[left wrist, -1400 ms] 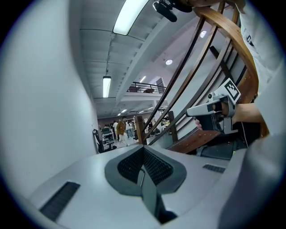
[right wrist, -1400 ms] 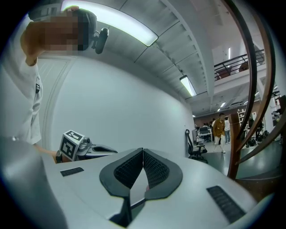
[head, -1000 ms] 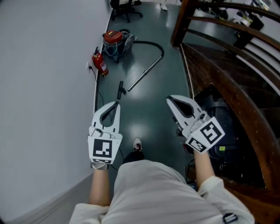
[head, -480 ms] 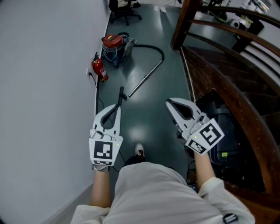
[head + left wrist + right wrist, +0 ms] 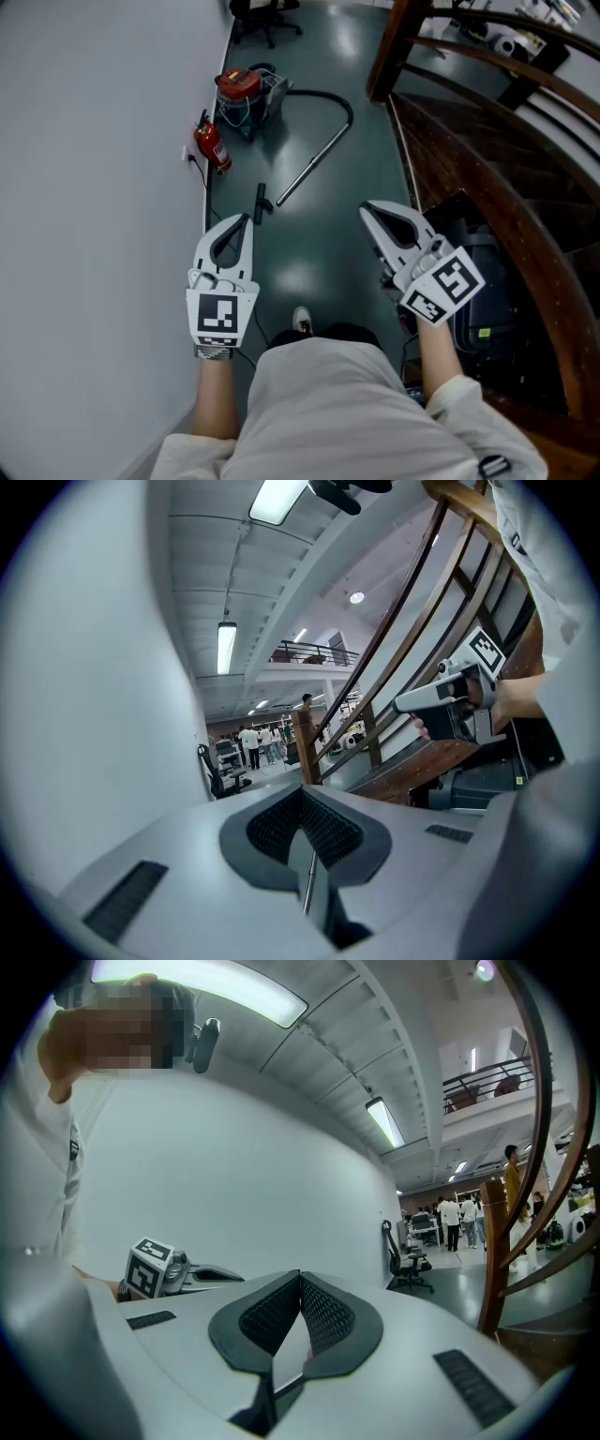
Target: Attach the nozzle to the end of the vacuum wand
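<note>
In the head view a silver vacuum wand (image 5: 311, 169) lies on the dark green floor, joined by a black hose (image 5: 328, 96) to a red canister vacuum (image 5: 241, 89) by the wall. A small black nozzle (image 5: 260, 201) lies near the wand's free end. My left gripper (image 5: 247, 218) hangs above the floor just short of the nozzle, shut and empty. My right gripper (image 5: 367, 208) is held to the right at the same height, shut with nothing in it. In the gripper views each jaw pair (image 5: 302, 789) (image 5: 300, 1276) meets tip to tip.
A grey wall (image 5: 94, 187) runs along the left, with a red fire extinguisher (image 5: 212, 142) at its foot. A dark wooden staircase and railing (image 5: 487, 159) rises on the right. A black office chair (image 5: 267, 11) stands far ahead; people stand in the distance (image 5: 253, 742).
The floor objects have slid nearer and lower in the head view as I walk forward. Both grippers keep their pose, shut.
</note>
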{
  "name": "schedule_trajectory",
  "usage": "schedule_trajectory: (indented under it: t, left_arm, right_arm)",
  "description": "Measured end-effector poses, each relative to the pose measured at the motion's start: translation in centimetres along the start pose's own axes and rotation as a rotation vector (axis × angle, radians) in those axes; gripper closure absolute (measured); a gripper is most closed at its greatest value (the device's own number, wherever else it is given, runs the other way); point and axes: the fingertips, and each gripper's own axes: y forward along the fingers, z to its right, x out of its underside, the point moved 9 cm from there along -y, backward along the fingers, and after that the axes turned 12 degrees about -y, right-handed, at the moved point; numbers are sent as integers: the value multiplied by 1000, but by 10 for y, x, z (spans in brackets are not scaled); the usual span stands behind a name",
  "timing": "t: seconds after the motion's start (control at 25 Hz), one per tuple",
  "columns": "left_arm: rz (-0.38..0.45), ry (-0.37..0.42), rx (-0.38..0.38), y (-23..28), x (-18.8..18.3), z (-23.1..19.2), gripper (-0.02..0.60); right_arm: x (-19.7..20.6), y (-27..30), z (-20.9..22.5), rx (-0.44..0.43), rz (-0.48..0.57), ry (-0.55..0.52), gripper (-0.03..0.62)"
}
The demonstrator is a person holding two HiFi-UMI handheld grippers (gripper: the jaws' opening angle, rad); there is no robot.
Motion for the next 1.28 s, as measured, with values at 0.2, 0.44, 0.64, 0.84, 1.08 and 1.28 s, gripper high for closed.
schedule_trajectory:
  t: [0.2,0.44,0.64,0.84,1.08,1.28]
  left_arm:
    - [-21,-9,12,15,2,-4,583]
    - [-43,-37,-18,48,6,-9,583]
    - [-55,-61,-77,95,2,-19,583]
    - [-59,-79,-154,147,-11,-37,583]
    - [-63,-92,-225,188,-16,-56,583]
    - [-81,-97,-273,212,-8,-71,583]
  right_arm:
    - [5,8,13,8,-11,13,566]
    - [17,28,48,-24,-23,3,566]
    - [27,64,105,-80,-24,10,566]
    - [26,114,164,-157,-30,-20,566]
    - [25,155,216,-207,-22,-44,566]
    - [34,180,241,-249,-25,-33,566]
